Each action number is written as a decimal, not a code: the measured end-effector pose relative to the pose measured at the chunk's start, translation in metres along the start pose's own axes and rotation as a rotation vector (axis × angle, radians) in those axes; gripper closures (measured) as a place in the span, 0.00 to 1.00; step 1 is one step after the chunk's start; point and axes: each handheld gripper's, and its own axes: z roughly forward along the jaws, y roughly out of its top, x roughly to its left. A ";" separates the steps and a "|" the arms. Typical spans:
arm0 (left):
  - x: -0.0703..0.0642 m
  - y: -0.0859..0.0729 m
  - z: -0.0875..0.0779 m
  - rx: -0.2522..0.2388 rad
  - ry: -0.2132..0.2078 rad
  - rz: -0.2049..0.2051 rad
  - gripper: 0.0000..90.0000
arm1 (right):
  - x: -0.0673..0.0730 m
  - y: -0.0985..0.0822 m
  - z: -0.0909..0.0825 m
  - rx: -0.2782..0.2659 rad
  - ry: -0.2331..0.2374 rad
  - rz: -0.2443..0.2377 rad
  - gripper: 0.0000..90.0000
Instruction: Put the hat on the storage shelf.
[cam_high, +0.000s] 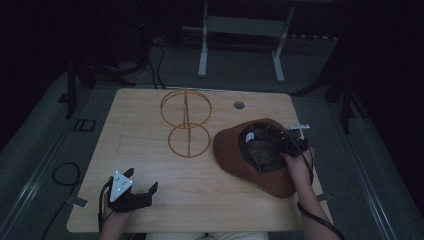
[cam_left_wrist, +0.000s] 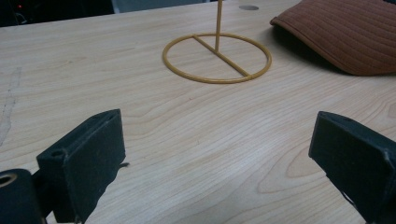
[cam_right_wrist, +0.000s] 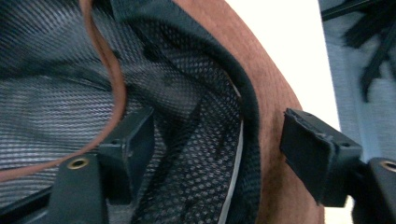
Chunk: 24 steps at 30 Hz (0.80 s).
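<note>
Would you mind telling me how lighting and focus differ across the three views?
High view: dim and underexposed, room nearly black around the table. Left gripper view: evenly lit and sharp on the wood grain, the brown hat casting a soft shadow. Right gripper view: table beyond the hat's brim blown out white, near jaws slightly soft.

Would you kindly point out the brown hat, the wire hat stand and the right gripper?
brown hat (cam_high: 231, 159): high view, on its upturned brim.
wire hat stand (cam_high: 188, 141): high view, on the crossbar of its base ring.
right gripper (cam_right_wrist: 217, 149): right gripper view, midway between its jaws, astride the hat's edge.
</note>
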 end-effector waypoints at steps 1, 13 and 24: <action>0.000 0.000 0.000 -0.001 0.001 -0.001 0.05 | 0.002 0.000 0.002 0.007 -0.014 -0.011 0.31; 0.001 -0.001 0.000 0.006 0.008 -0.007 0.05 | 0.018 0.000 0.018 0.065 -0.137 -0.101 0.56; 0.002 -0.001 0.001 0.011 0.006 -0.018 0.05 | 0.005 0.002 0.004 -0.006 -0.175 -0.055 0.93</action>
